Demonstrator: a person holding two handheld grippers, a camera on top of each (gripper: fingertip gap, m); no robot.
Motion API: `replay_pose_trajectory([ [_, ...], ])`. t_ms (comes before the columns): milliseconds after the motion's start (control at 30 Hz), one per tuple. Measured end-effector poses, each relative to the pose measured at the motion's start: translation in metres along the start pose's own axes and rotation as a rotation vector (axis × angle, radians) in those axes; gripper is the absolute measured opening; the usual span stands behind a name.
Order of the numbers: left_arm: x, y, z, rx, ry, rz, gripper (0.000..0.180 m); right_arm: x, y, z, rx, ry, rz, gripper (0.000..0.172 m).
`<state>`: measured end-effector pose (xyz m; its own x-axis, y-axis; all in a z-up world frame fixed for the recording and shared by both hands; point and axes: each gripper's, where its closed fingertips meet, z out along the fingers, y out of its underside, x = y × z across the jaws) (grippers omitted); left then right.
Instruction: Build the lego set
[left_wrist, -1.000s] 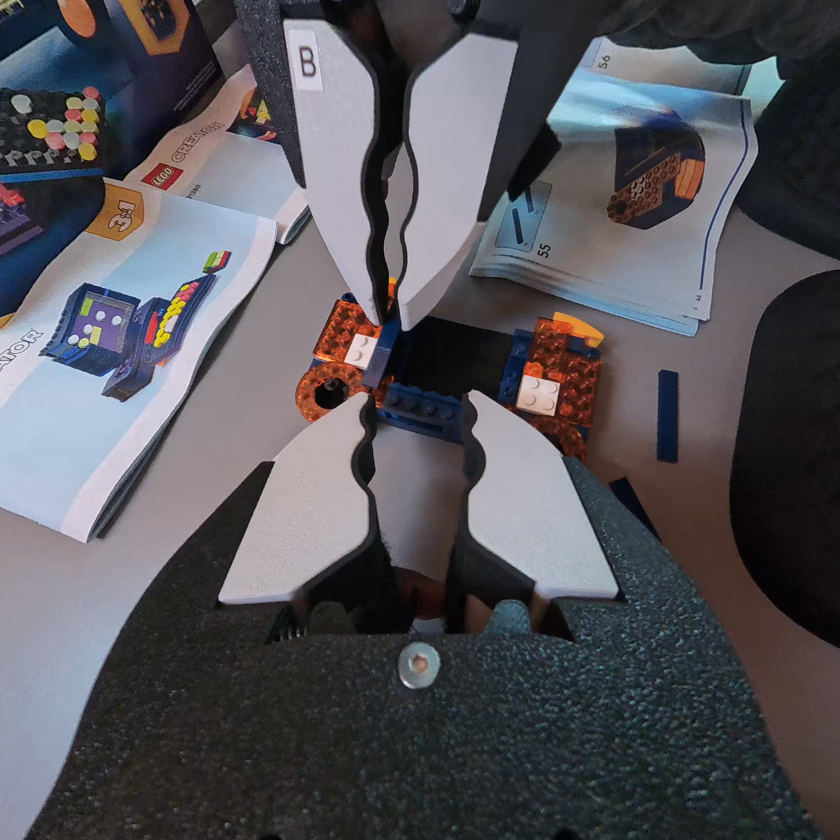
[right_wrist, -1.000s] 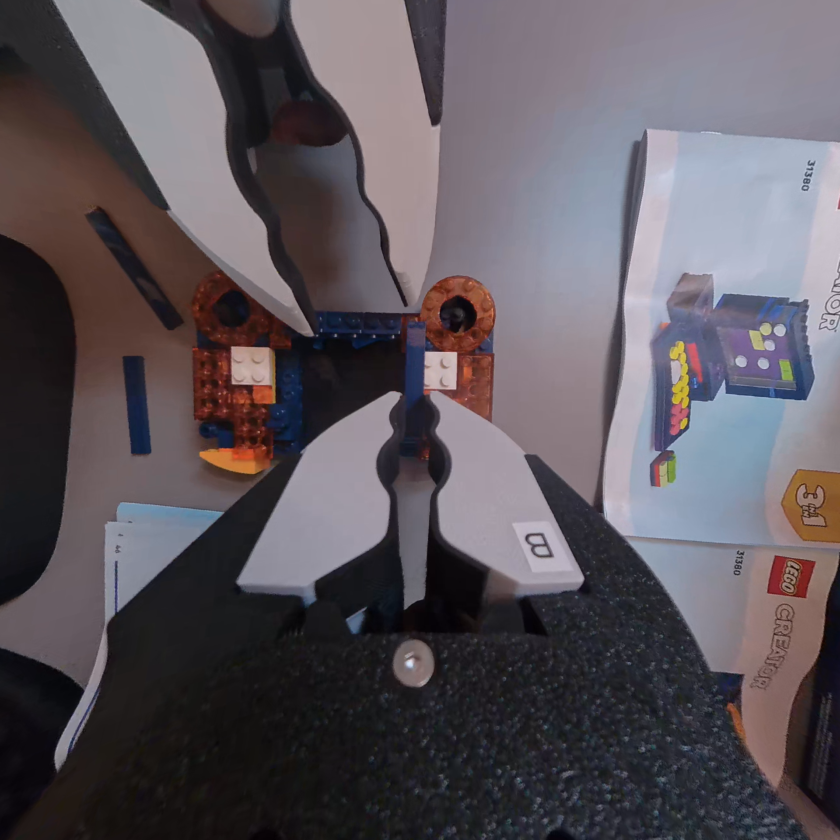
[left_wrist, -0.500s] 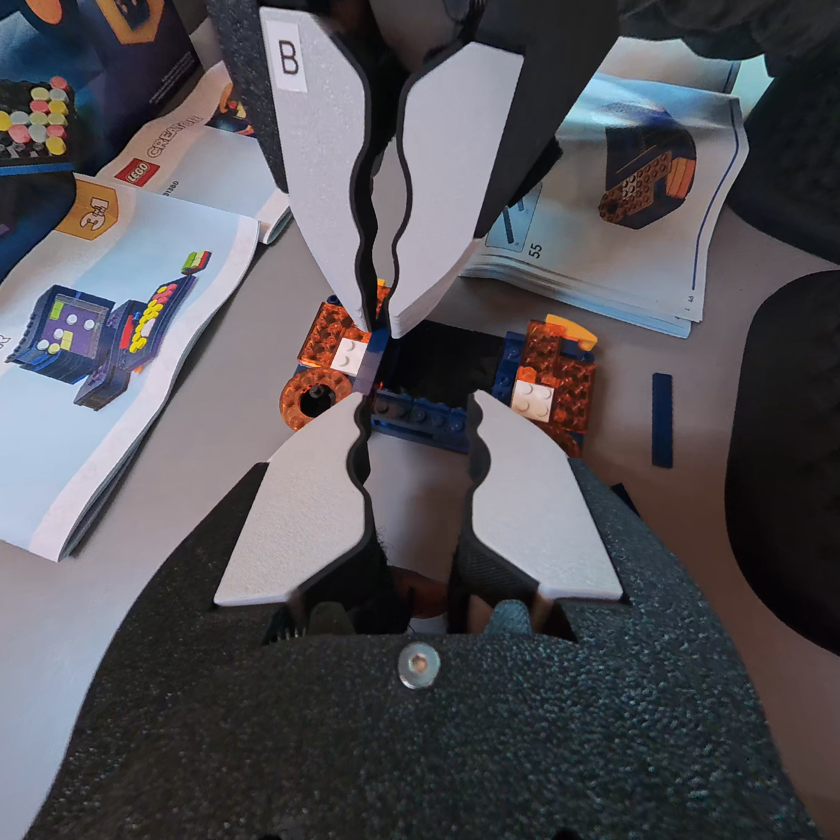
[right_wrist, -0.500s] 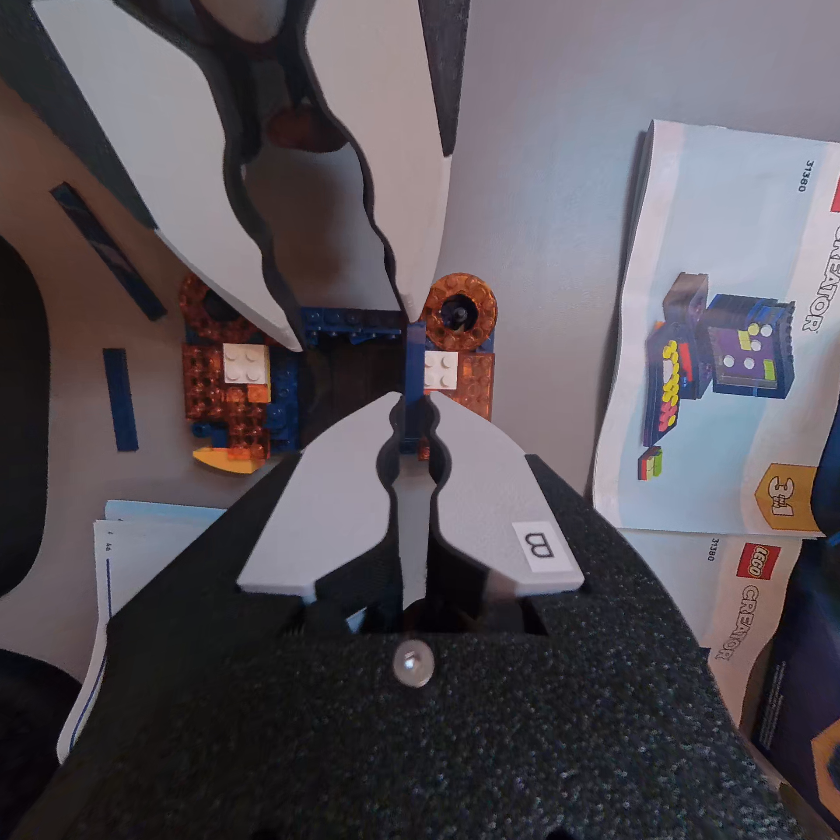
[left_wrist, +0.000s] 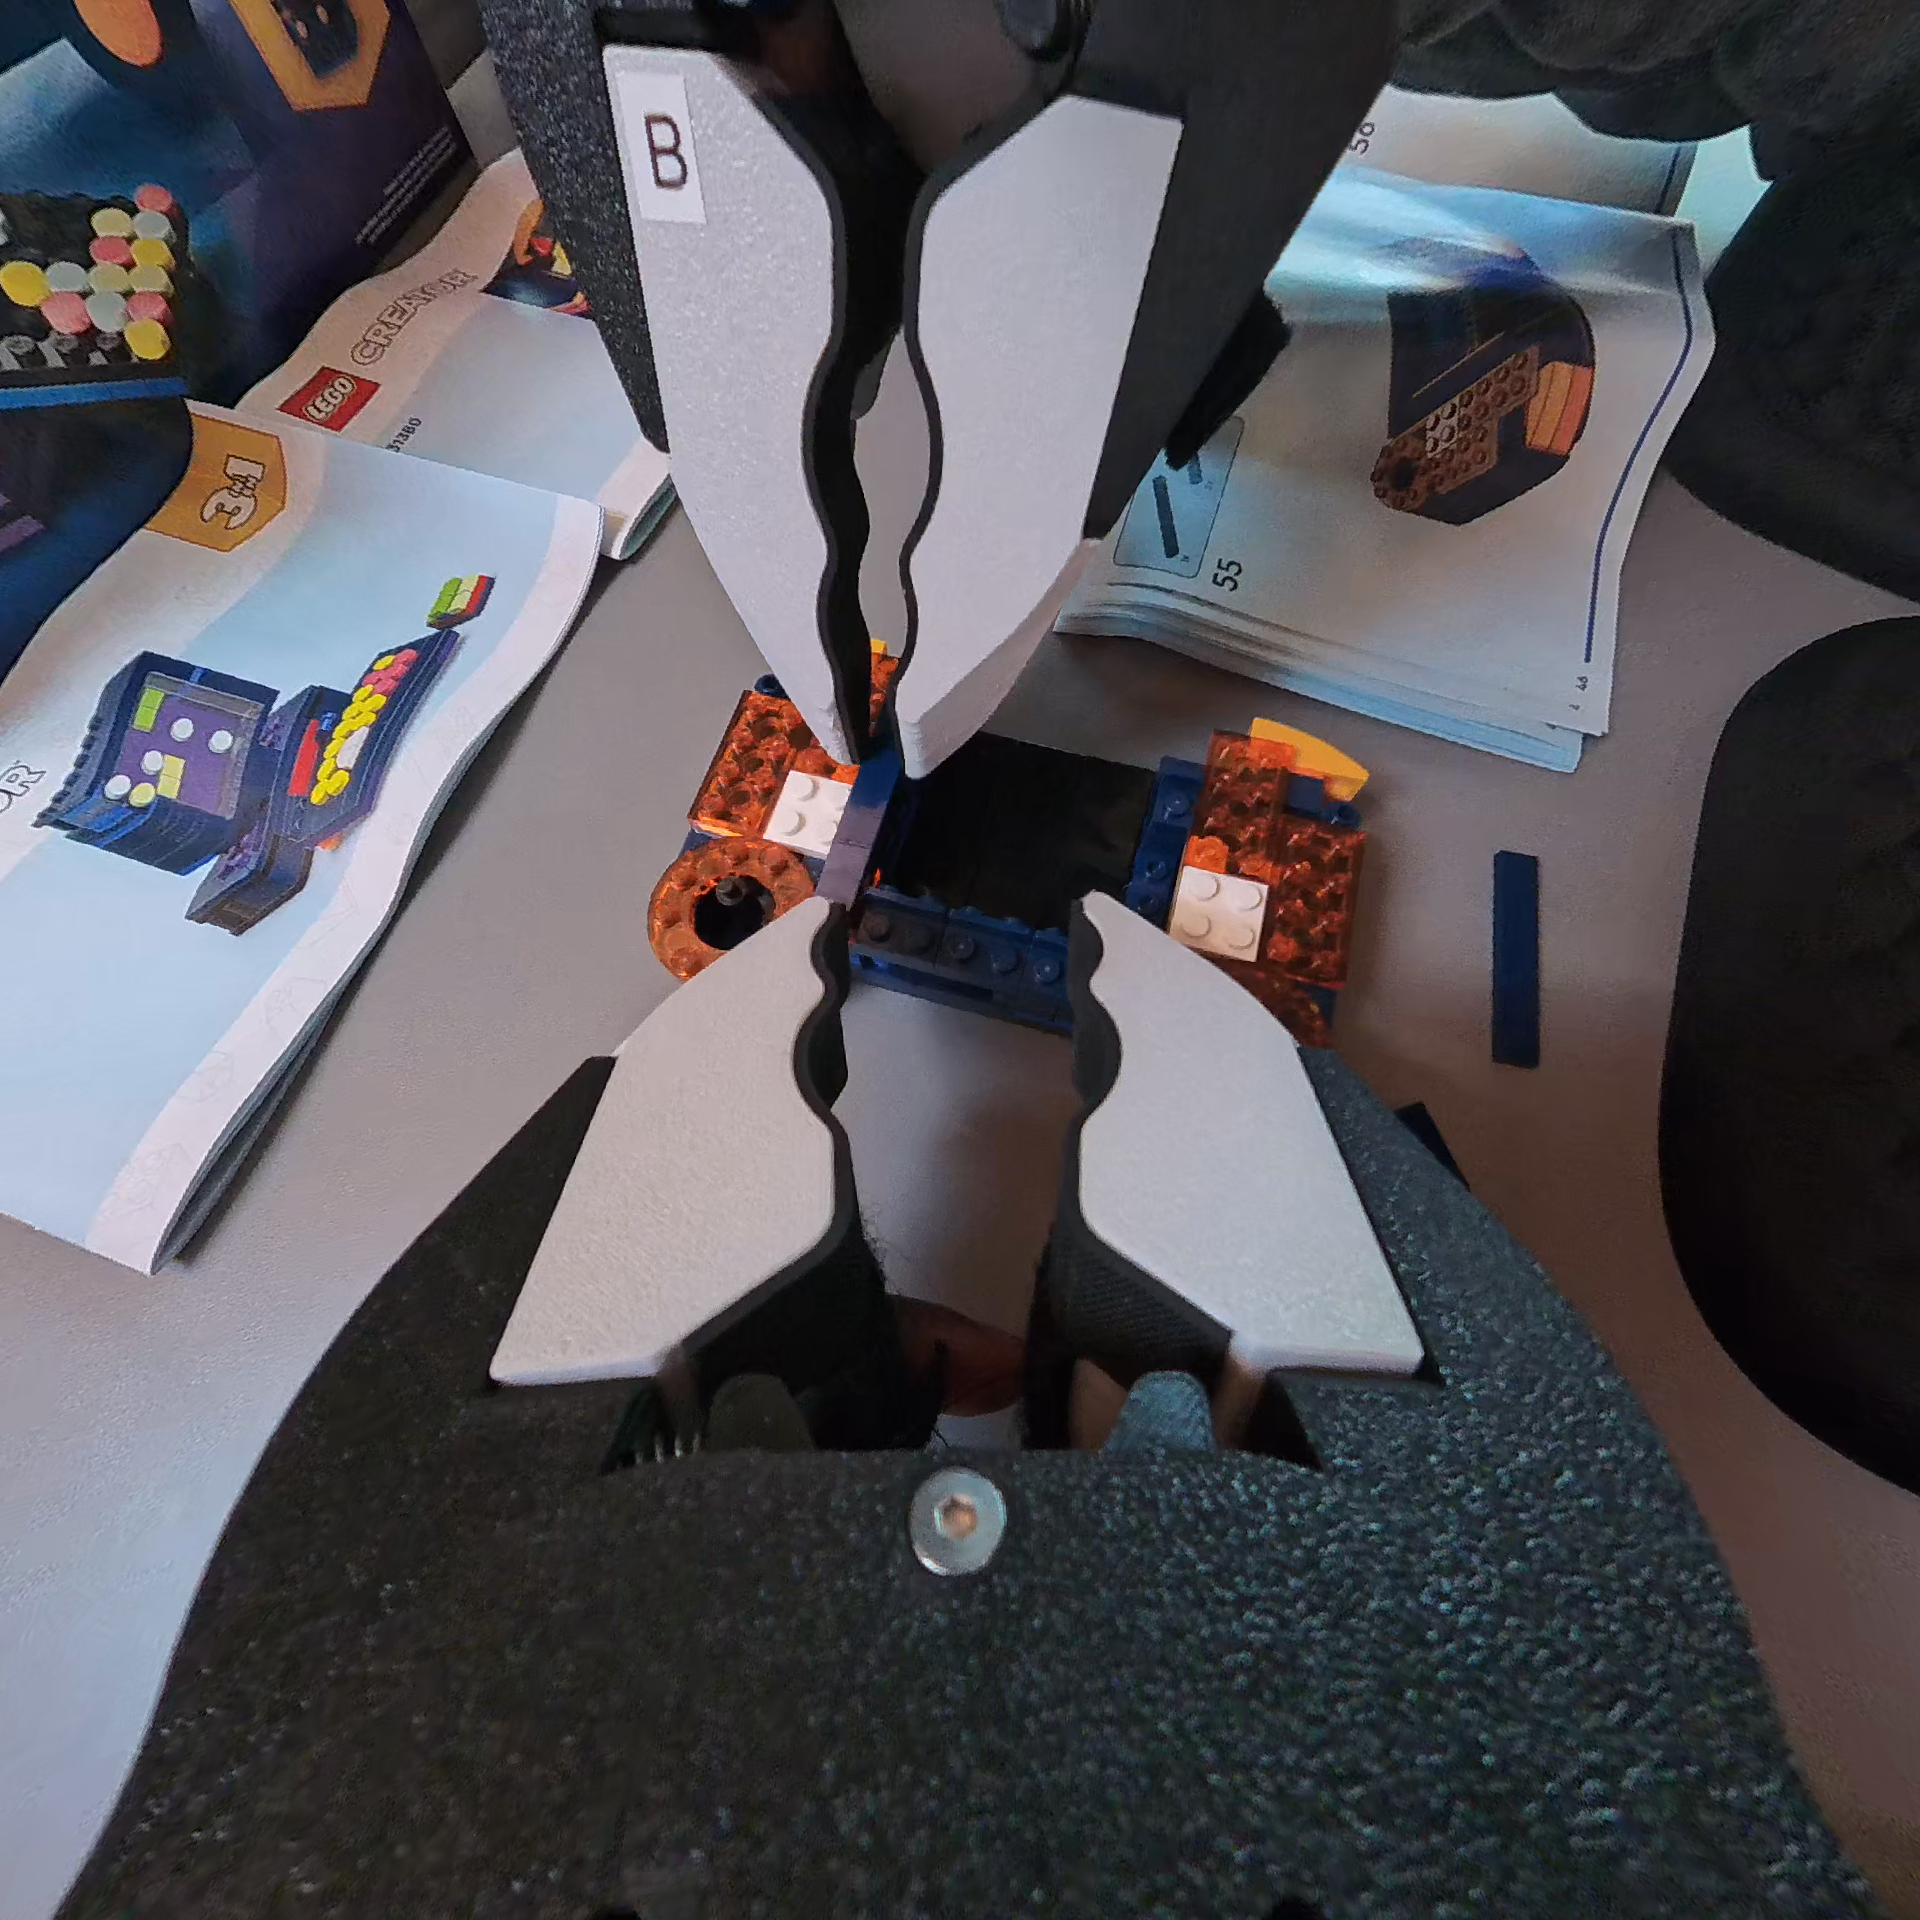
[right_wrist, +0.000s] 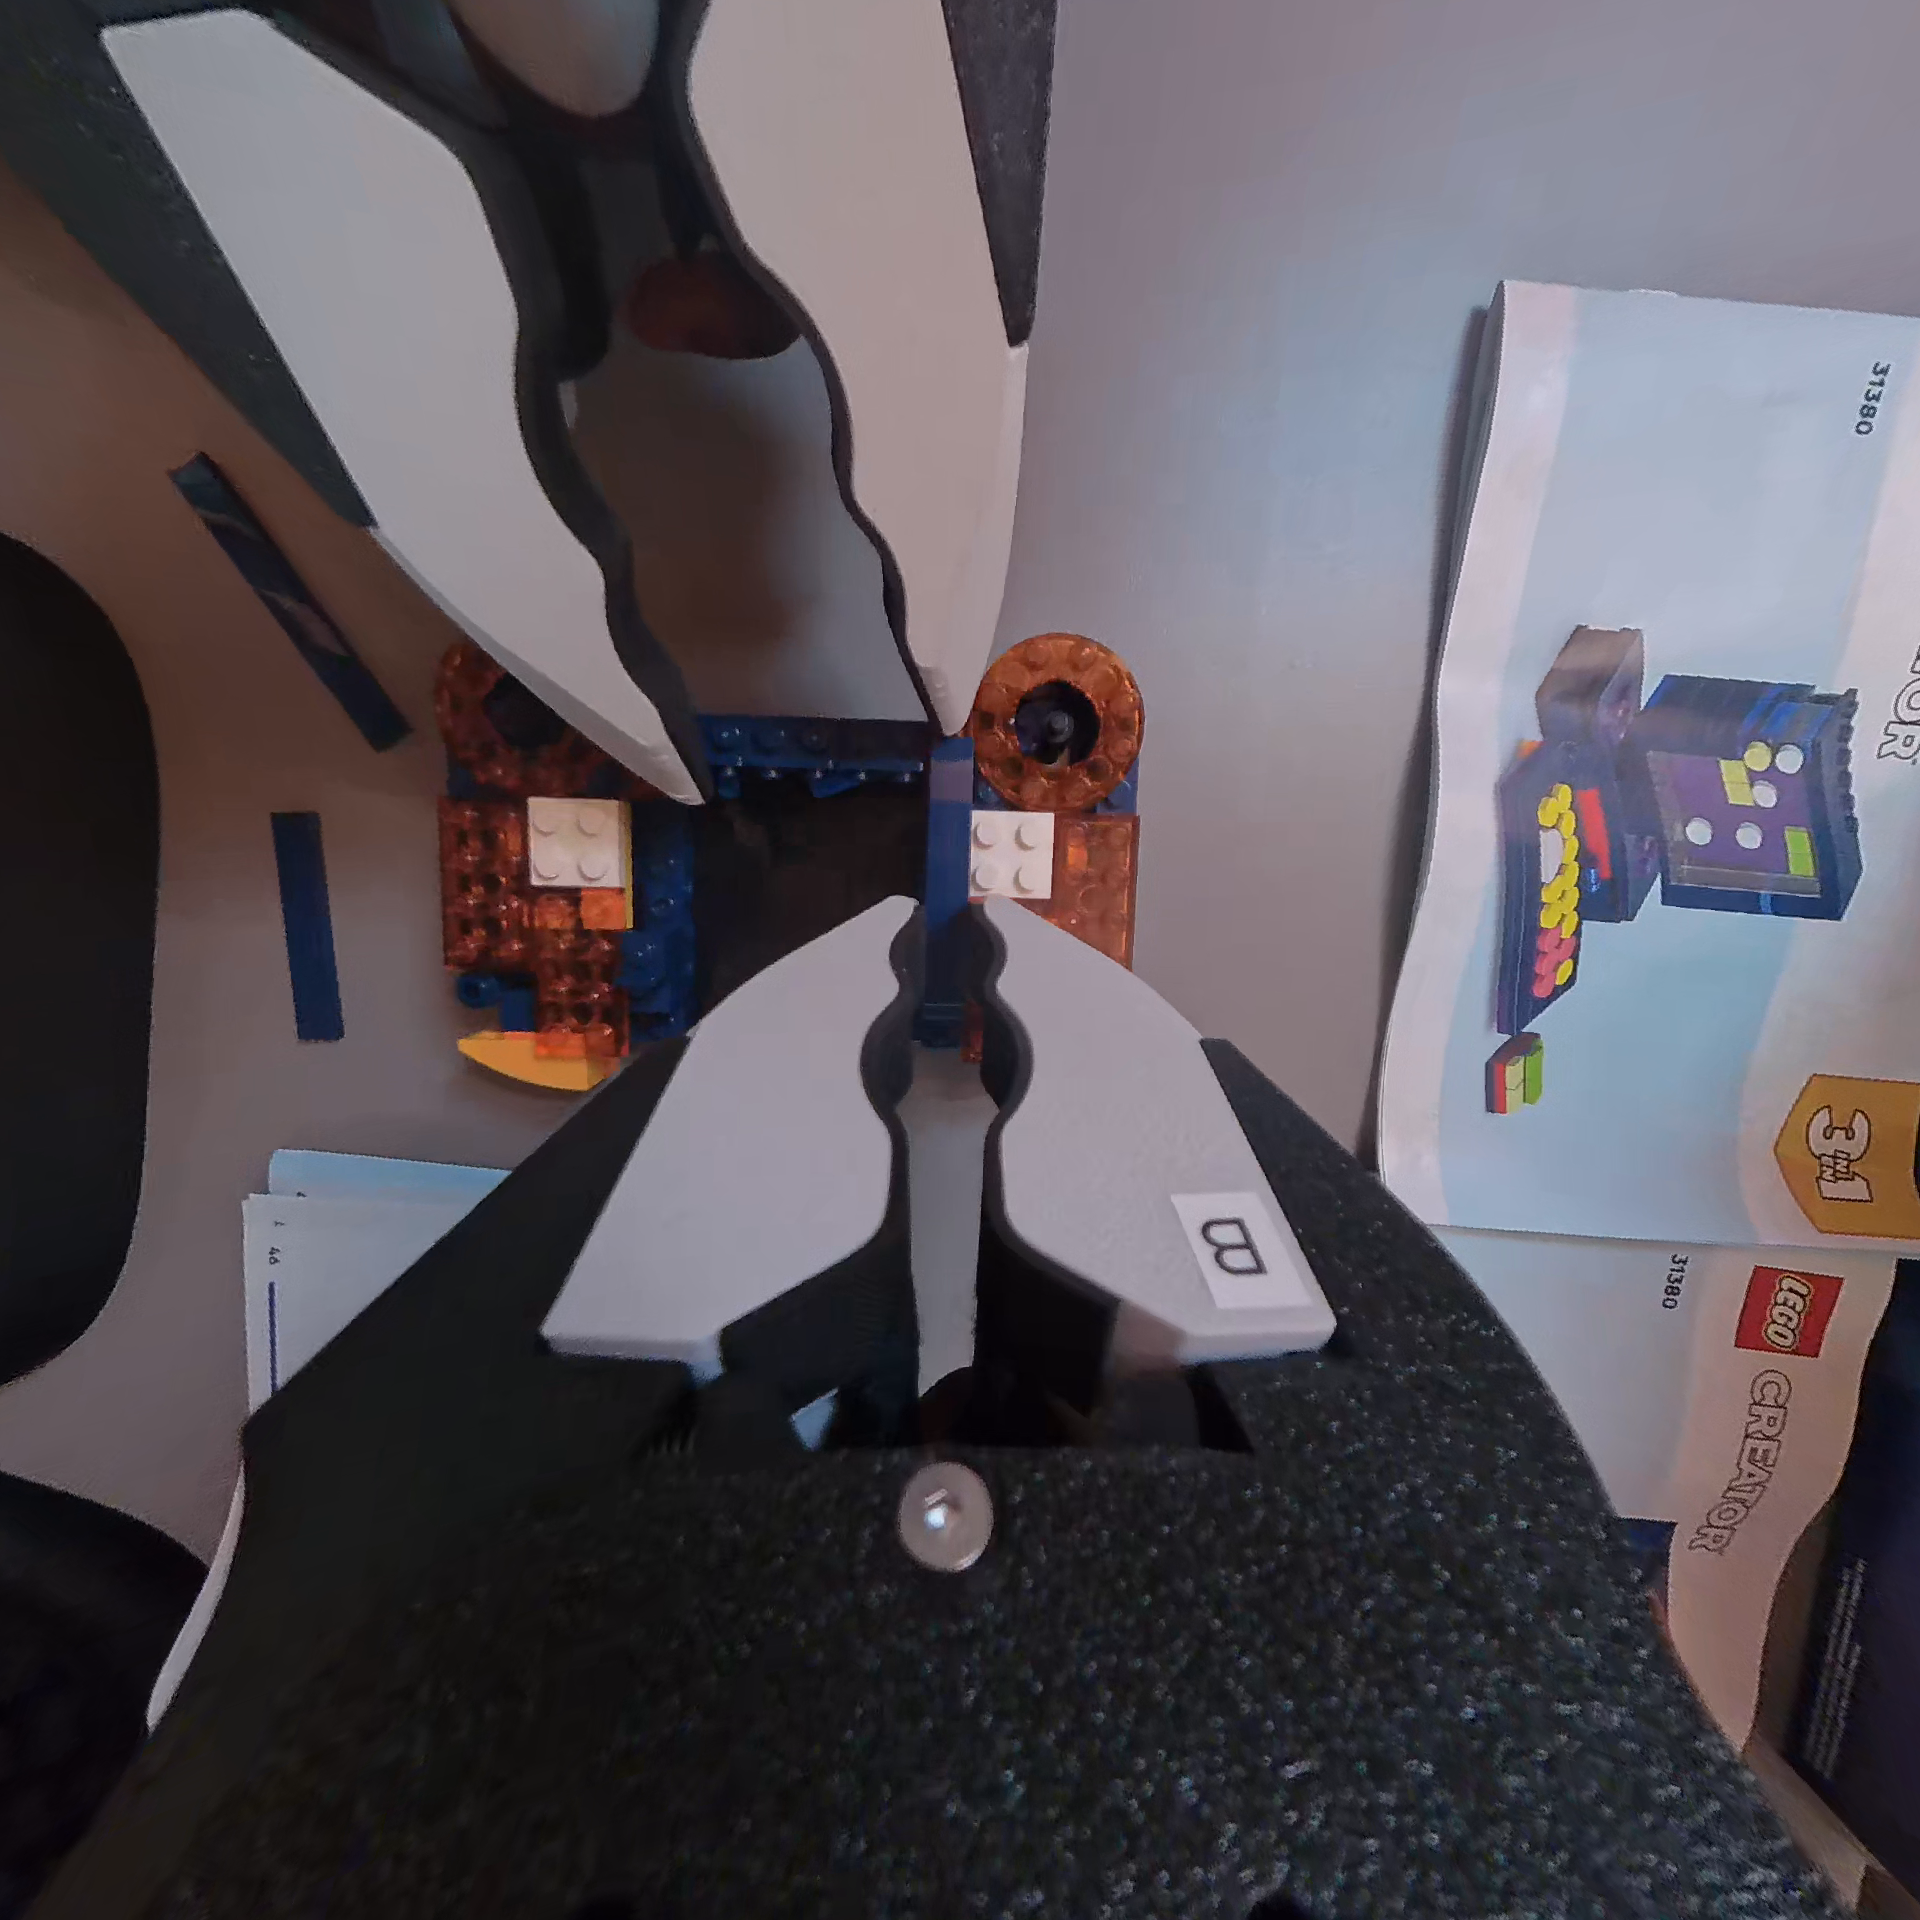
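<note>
A small brick model (left_wrist: 1247, 862) of clear orange, blue and white pieces around a black middle lies on the grey table. It also shows in the right wrist view (right_wrist: 520, 894). My right gripper (right_wrist: 948, 912) is shut on a thin dark blue strip (right_wrist: 948, 831) and holds it along the model beside a white square brick (right_wrist: 1010, 852). In the left wrist view this gripper (left_wrist: 878, 753) comes down from the top with the strip (left_wrist: 864, 821) in its tips. My left gripper (left_wrist: 958, 914) is open over the model's blue front wall (left_wrist: 956, 935). Its left fingertip (left_wrist: 821, 925) is close to the strip's end.
A closed booklet (left_wrist: 260, 779) lies at the left, an open one (left_wrist: 1403, 416) at the back right, and a dark box (left_wrist: 104, 208) at the far left. A loose blue strip (left_wrist: 1515, 956) lies right of the model. A black pad (left_wrist: 1808, 1039) lies at the right edge. The tips of both grippers are at nearly the same place.
My left gripper's fingers have spread a little wider at the model's front wall. My right gripper has stayed shut on the blue strip, hardly moving.
</note>
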<state>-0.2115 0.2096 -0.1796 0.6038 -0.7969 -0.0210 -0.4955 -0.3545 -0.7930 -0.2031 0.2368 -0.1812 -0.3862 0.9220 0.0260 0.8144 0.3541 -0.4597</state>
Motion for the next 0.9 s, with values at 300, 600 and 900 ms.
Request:
replay_pose_trajectory([
  [300,0.0,0.0,-0.001,-0.003,-0.003,0.0,0.04,0.0,-0.002,0.001,-0.005,0.013,0.0,0.007],
  [600,-0.001,0.0,0.0,-0.006,-0.006,0.0,0.039,0.001,-0.004,0.002,0.001,0.008,0.009,0.01],
  [900,0.0,0.0,0.0,-0.007,-0.005,0.002,0.039,0.018,-0.011,-0.028,0.169,-0.02,0.124,0.012],
])
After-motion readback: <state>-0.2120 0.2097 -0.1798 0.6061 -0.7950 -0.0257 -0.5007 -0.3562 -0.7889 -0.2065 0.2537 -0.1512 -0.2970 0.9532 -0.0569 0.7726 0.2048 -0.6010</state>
